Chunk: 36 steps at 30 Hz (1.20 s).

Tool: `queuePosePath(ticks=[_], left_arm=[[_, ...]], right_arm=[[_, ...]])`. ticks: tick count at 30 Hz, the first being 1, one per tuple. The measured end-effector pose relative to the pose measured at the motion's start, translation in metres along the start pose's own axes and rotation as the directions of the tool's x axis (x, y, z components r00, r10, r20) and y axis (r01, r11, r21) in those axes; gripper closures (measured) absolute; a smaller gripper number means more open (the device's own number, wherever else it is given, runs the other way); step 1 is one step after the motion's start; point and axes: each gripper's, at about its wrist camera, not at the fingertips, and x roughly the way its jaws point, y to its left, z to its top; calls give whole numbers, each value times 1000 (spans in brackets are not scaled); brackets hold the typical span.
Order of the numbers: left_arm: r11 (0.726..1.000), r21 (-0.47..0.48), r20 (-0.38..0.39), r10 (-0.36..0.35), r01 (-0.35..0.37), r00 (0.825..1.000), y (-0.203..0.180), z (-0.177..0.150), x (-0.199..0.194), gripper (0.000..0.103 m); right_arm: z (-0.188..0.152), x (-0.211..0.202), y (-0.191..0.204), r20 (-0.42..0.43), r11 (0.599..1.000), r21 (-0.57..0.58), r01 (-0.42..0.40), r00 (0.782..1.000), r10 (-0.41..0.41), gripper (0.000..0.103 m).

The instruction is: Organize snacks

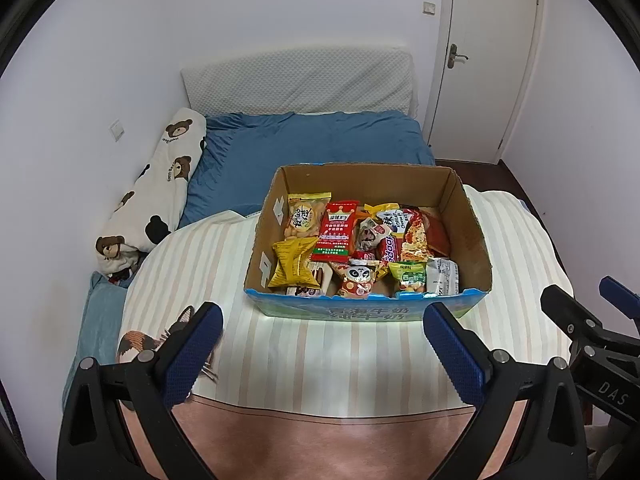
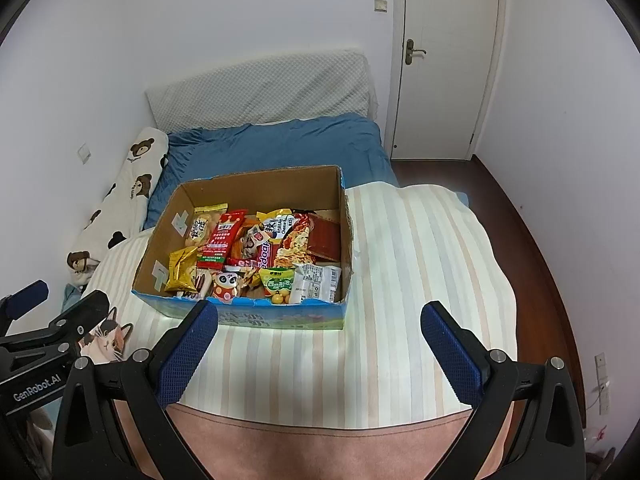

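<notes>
An open cardboard box (image 1: 472, 240) (image 2: 160, 248) with a blue printed front stands on the striped blanket, holding several snack packets. Among them are a gold packet (image 1: 292, 262) (image 2: 182, 270), a red packet (image 1: 336, 232) (image 2: 224, 236), a panda-print packet (image 1: 358, 280) (image 2: 226, 284), a green packet (image 1: 410, 276) (image 2: 278, 280) and a white packet (image 1: 442, 276) (image 2: 316, 282). My left gripper (image 1: 322, 314) hangs open just in front of the box with nothing between its fingers. My right gripper (image 2: 320, 316) is open too, near the box's front right corner. Each gripper shows at the edge of the other's view.
The striped blanket (image 1: 320, 360) (image 2: 420, 280) lies over a bed with a blue sheet (image 1: 312, 140) (image 2: 272, 144). A bear-print pillow (image 1: 156, 188) (image 2: 124, 192) lies along the left wall. A grey headboard cushion (image 1: 300, 80), a white door (image 2: 444, 60) and dark floor (image 2: 540, 260) are around it.
</notes>
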Motion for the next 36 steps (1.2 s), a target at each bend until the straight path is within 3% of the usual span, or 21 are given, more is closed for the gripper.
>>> queuePosePath(ticks=[36], left_arm=[[1000,1,17,8,-8,1000,-1,-1,-4,0]], right_arm=[[5,-6,3,11,1000,-12,-2,1000,2,0]])
